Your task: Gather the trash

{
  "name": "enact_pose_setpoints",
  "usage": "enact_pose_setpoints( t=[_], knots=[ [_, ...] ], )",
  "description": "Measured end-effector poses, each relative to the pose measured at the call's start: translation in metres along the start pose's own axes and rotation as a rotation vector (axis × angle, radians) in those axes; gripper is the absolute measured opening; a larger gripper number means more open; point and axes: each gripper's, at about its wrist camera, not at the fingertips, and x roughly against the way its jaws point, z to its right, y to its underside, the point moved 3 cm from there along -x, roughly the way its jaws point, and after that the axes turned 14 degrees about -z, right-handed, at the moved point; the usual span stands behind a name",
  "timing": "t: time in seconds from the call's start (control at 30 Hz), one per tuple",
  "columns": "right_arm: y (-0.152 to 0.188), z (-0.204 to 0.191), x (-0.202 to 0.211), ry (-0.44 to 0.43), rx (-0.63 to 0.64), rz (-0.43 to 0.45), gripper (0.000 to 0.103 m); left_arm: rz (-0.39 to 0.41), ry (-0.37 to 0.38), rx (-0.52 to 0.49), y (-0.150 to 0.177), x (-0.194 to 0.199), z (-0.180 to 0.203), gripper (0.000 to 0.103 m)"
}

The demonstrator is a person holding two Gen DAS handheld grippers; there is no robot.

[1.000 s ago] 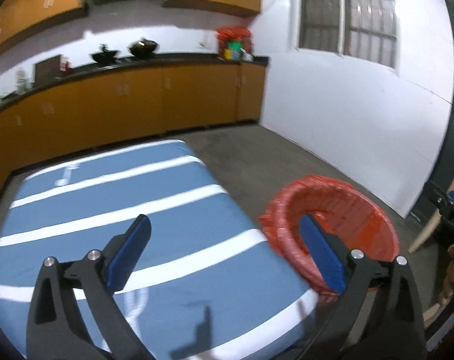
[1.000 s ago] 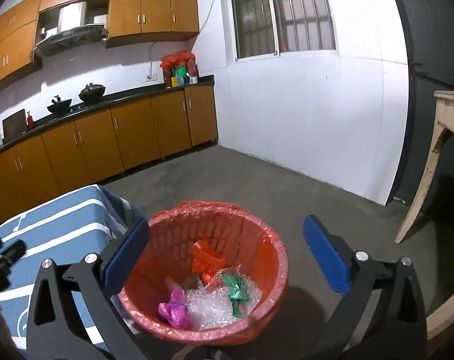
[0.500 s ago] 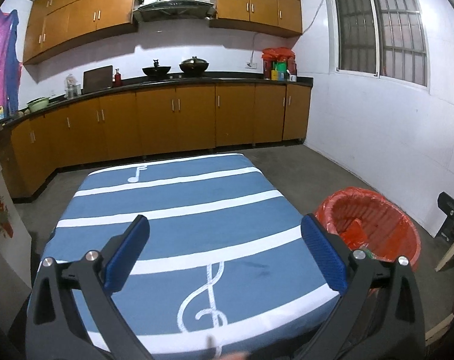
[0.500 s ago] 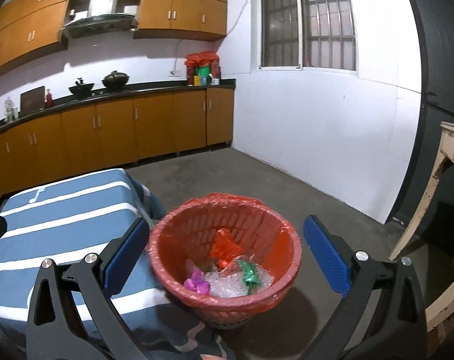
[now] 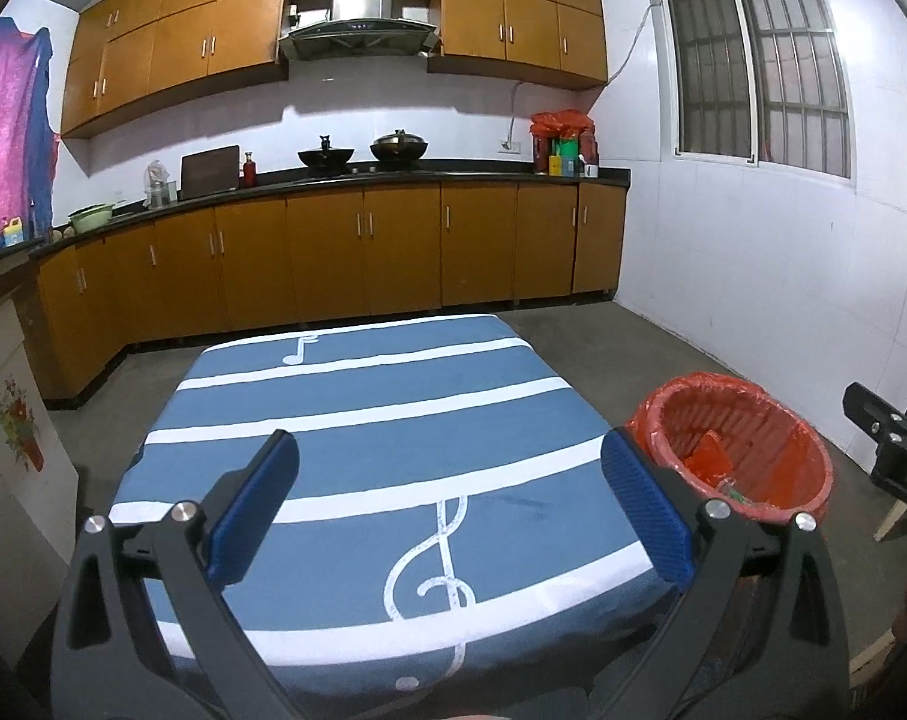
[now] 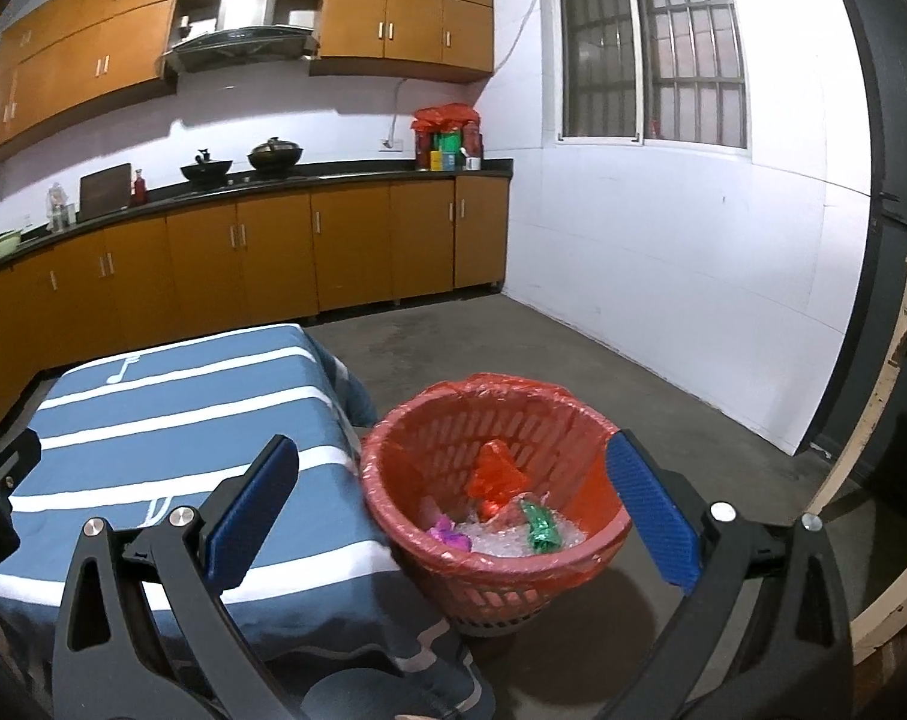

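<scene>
A red basket [image 6: 453, 570] lined with a red bag stands on the floor beside a table under a blue cloth with white stripes [image 6: 171, 420]. Inside it lie a red wrapper [image 6: 494, 477], a green wrapper [image 6: 537, 525], a pink scrap [image 6: 447, 537] and clear plastic. My right gripper [image 6: 450, 507] is open above and in front of the basket, holding nothing. My left gripper [image 5: 450, 507] is open over the near part of the blue cloth [image 5: 369, 420], also holding nothing; the basket [image 5: 747, 420] shows at its right. No loose trash is visible on the cloth.
Wooden kitchen cabinets and a dark counter [image 5: 363, 180] with pots run along the far wall. A white wall with a barred window [image 6: 651, 60] is on the right. A pale wooden furniture leg [image 6: 885, 372] stands at the far right. Bare concrete floor [image 6: 513, 342] lies beyond the basket.
Both grippers have pulled back and tilted up from the basket. The left view swung from the basket's rim to face the table squarely. Both stayed open.
</scene>
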Motion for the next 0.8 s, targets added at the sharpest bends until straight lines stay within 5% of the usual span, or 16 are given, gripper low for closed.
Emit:
enact_pose_setpoints(
  t=[0.8],
  knots=[
    [0.025, 0.001, 0.020, 0.005, 0.001, -0.001, 0.101, -0.008, 0.014, 0.012, 0.021, 0.025, 0.010, 0.099]
  ],
)
